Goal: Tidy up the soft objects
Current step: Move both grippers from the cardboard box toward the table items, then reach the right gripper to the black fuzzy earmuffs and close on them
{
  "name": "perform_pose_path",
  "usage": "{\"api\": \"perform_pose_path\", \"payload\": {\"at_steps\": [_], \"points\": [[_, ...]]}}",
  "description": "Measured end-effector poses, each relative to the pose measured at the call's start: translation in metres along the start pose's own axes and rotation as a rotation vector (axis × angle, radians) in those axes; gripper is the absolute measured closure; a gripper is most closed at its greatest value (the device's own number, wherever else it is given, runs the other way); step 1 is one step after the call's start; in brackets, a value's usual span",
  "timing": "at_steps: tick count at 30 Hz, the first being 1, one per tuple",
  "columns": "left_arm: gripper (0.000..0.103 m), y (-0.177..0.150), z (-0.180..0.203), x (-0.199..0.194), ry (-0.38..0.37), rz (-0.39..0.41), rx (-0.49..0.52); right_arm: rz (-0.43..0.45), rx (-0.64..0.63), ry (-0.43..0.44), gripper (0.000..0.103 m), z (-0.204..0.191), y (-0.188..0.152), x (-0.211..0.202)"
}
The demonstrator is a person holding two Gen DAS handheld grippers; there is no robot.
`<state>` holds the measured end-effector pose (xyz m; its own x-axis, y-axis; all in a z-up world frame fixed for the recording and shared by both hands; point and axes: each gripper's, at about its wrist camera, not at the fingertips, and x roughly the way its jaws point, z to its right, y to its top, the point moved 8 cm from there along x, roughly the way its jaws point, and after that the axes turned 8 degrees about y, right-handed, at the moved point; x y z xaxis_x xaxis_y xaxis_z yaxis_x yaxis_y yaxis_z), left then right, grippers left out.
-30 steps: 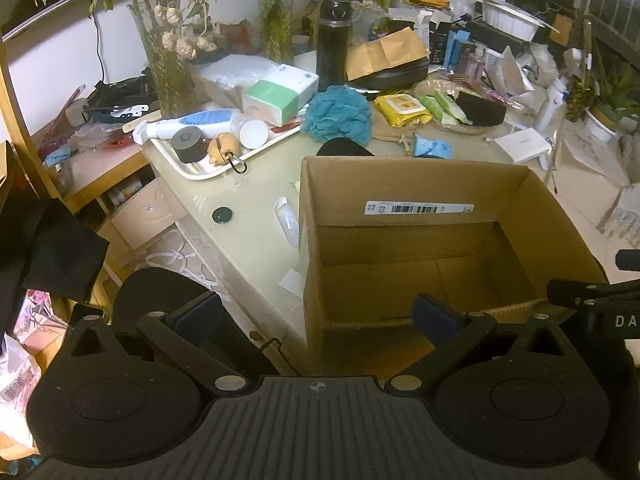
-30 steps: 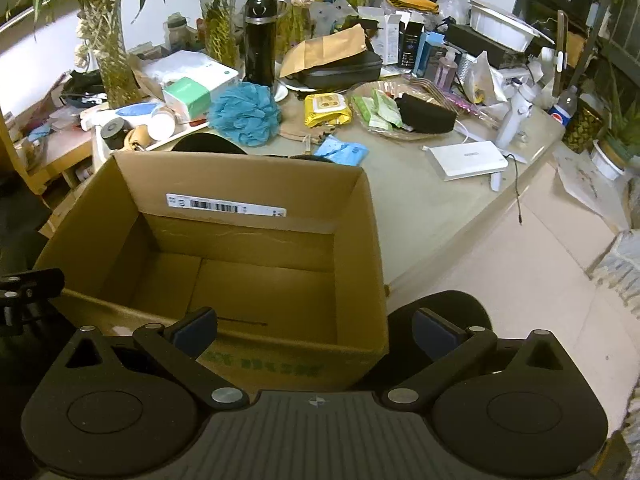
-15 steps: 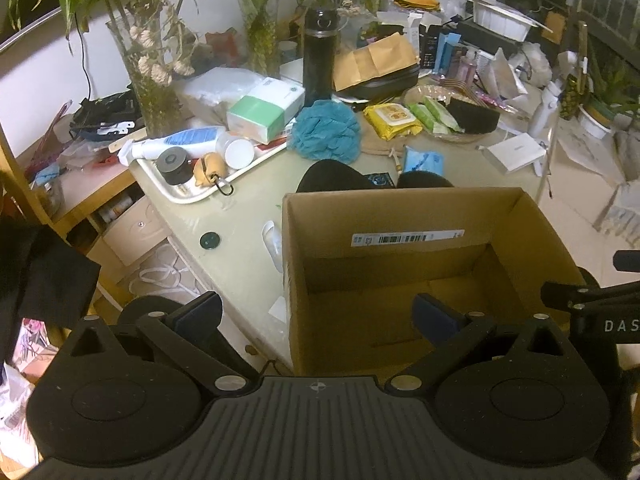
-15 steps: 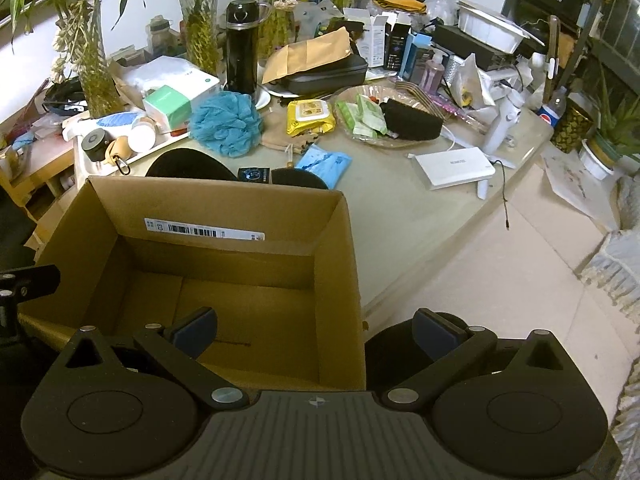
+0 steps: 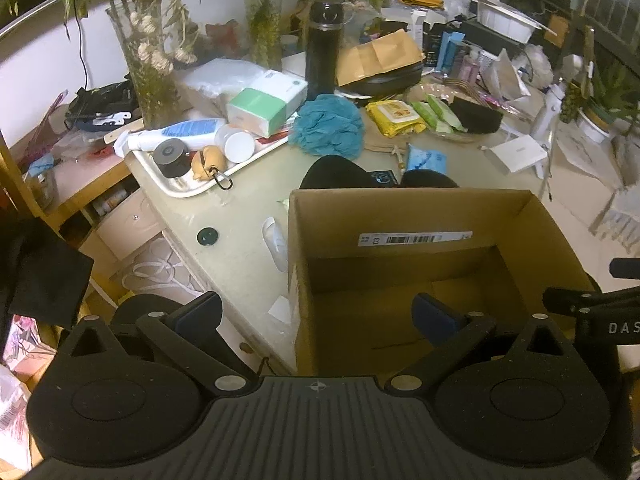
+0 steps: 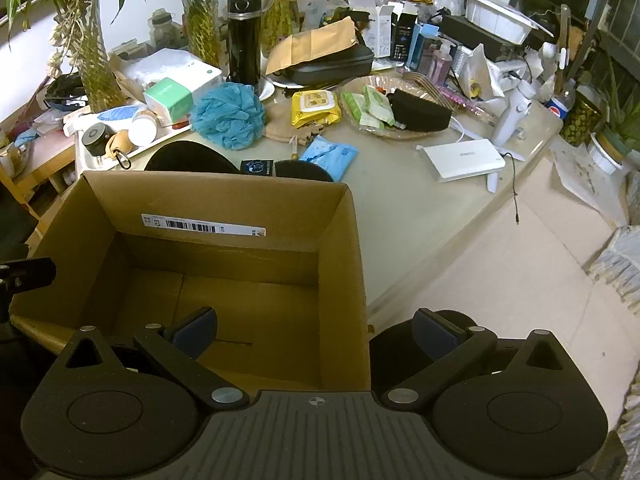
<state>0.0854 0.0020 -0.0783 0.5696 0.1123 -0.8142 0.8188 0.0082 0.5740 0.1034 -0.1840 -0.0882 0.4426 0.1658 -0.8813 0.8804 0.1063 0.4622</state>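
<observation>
An open, empty cardboard box (image 5: 400, 208) (image 6: 224, 196) stands at the near edge of the table. My left gripper (image 5: 316, 314) is open and straddles the box's left wall. My right gripper (image 6: 316, 328) is open too, astride the right wall. Neither holds anything. Beyond the box lie a teal bath pouf (image 5: 328, 126) (image 6: 228, 114), two black soft items (image 5: 340, 172) (image 6: 188, 158) partly hidden by the far wall, a yellow wipes pack (image 6: 314, 108), a blue pack (image 6: 330, 154) and a black pouch (image 6: 420, 110).
A metal tray (image 5: 180, 190) with a tube and jars sits at the left. Vases with plants (image 5: 148, 68), a black flask (image 6: 244, 36), a tissue box (image 5: 264, 102) and clutter crowd the back. A white box (image 6: 462, 158) with a cable lies right. Floor lies beyond the table's right edge.
Both views have drawn back and up, so the box sits lower in frame. The black items behind its far wall have come into sight. Both grippers stay open.
</observation>
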Motion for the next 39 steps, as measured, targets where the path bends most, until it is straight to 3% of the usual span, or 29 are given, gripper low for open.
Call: {"api": "perform_pose_path", "payload": {"at_steps": [16, 27, 31, 39], "points": [[0.000, 0.000, -0.003, 0.002, -0.023, 0.017, -0.010, 0.012, -0.022, 0.023, 0.000, -0.001, 0.003, 0.001], [0.000, 0.001, -0.010, 0.003, 0.040, 0.049, -0.003, 0.027, -0.015, 0.061, 0.000, 0.008, 0.006, 0.002], [0.000, 0.003, -0.012, 0.001, 0.036, 0.091, 0.008, 0.042, -0.007, 0.062, 0.000, 0.016, 0.008, 0.004], [0.000, 0.004, -0.015, 0.005, -0.015, 0.097, -0.023, 0.080, 0.035, 0.105, 0.000, 0.034, 0.015, 0.010]]}}
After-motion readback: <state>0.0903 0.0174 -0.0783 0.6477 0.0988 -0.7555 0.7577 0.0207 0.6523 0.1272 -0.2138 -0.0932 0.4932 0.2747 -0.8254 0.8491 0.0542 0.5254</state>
